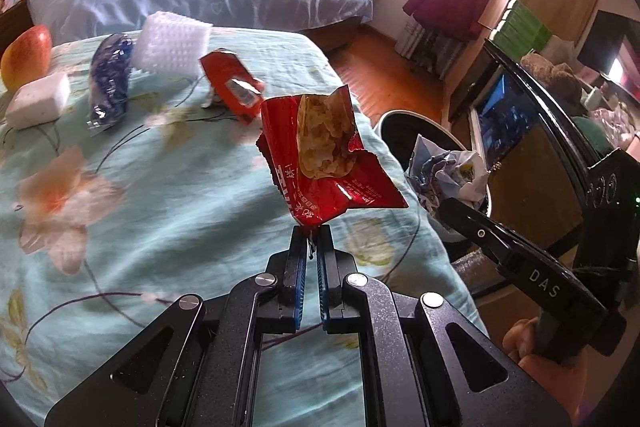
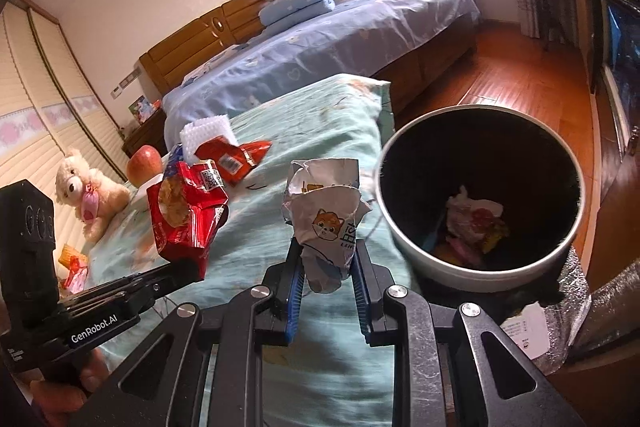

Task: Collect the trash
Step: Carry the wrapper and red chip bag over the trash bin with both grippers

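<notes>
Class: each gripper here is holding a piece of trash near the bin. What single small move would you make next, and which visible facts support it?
Probably carry the right gripper on over the bin before letting go. It is clamped on the crumpled white wrapper, which hangs over the green cloth just short of the bin's rim, and the bin is open with trash already inside. The left gripper, pinching the red snack bag, could follow.

Two matte black handheld tools: the left tool [image 1: 311, 237] has blue ribbed pads and round silver screws; the right tool [image 2: 326, 267] matches. White lettering reads "DAS" and "GenRobot.AI".
</notes>
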### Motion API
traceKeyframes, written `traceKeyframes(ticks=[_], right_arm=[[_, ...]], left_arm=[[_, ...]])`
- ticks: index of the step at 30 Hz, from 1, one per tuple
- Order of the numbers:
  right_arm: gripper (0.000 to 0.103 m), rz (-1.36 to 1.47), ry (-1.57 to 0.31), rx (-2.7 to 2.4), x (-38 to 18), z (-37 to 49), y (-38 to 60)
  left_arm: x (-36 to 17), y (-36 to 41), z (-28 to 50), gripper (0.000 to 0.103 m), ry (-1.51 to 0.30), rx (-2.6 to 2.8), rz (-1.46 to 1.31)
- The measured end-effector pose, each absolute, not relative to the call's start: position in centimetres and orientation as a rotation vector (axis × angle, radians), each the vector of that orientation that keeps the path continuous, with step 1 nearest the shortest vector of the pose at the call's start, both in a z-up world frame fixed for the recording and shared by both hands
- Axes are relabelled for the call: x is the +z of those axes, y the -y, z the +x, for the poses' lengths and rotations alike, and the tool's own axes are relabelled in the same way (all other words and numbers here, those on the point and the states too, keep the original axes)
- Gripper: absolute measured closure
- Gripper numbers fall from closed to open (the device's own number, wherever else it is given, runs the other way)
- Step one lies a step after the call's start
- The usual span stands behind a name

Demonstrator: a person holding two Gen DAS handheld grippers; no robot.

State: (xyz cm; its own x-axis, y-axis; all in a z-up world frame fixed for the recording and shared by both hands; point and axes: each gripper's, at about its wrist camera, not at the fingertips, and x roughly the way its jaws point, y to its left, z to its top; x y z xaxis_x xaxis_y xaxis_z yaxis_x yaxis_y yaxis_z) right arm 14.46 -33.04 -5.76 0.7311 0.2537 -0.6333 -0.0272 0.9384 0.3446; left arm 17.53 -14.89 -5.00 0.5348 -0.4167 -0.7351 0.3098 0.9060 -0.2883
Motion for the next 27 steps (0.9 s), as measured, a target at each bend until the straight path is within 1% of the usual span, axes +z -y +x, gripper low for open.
traceKeyframes(ticks=[27], right_arm=[[0.08, 0.362, -0.701, 0.022, -5.2, 14.2, 40.2]], left_arm=[[-4.4, 23.0, 18.9, 0.098, -0.913, -0.534, -0.019]])
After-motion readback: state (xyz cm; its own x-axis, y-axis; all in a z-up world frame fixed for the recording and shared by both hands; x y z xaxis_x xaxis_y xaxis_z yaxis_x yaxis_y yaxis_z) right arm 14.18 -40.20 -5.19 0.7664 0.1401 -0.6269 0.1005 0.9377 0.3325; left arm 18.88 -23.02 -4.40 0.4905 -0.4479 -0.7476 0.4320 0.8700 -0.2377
